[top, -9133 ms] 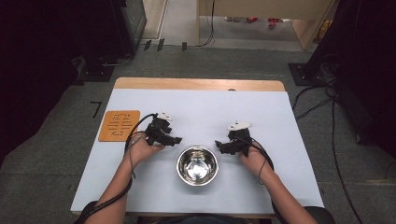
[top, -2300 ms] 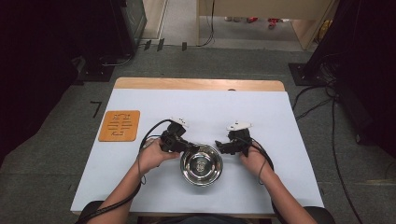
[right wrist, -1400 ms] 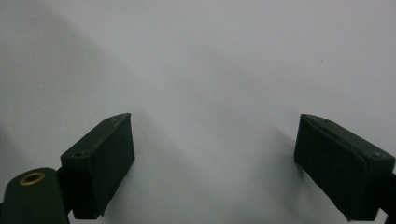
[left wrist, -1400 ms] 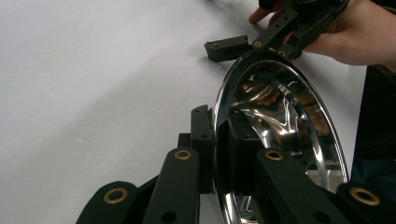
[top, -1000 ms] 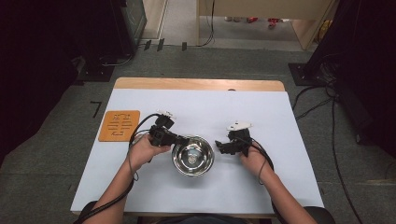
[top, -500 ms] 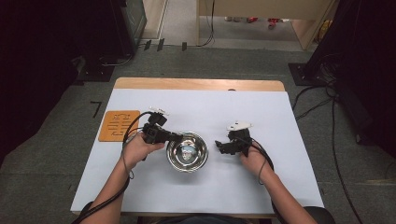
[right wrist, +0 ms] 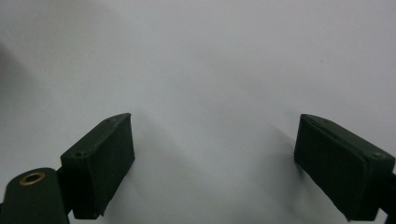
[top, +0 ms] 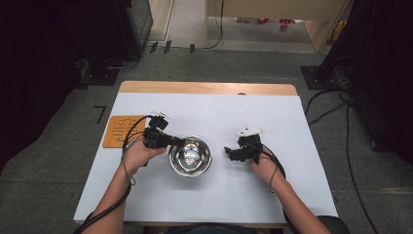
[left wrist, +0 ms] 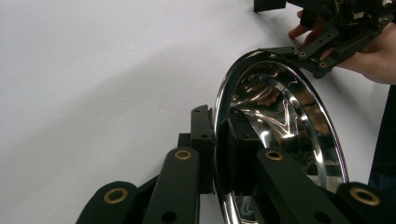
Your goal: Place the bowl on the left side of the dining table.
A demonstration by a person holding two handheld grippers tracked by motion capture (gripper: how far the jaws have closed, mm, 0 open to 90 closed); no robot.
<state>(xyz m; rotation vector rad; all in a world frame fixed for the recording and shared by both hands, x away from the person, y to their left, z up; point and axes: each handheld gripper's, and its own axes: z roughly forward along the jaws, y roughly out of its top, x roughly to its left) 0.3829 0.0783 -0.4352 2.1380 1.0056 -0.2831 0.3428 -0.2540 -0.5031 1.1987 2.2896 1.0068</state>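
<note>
An orange mat (top: 120, 130) lies at the table's (top: 302, 117) left edge. Just right of it, the left gripper (top: 171, 141) pinches the near-left rim of the steel bowl (top: 190, 156), one jaw inside, one outside. The bowl sits mid-table, gripped but seemingly not yet at any destination. Further right, the right gripper (top: 228, 151) rests with jaws wide and empty. Where the bowl should go is unclear.

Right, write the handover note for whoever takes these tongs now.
Left tongs: shut on the rim of the steel bowl, one jaw inside, one outside.
Right tongs: open, nothing between the jaws, resting on the white table cover beside the bowl.
Orange mat: bare, at the table's left edge.
Done: bowl gripped.
Left: probably carrying the bowl on to the mat, then releasing.
</note>
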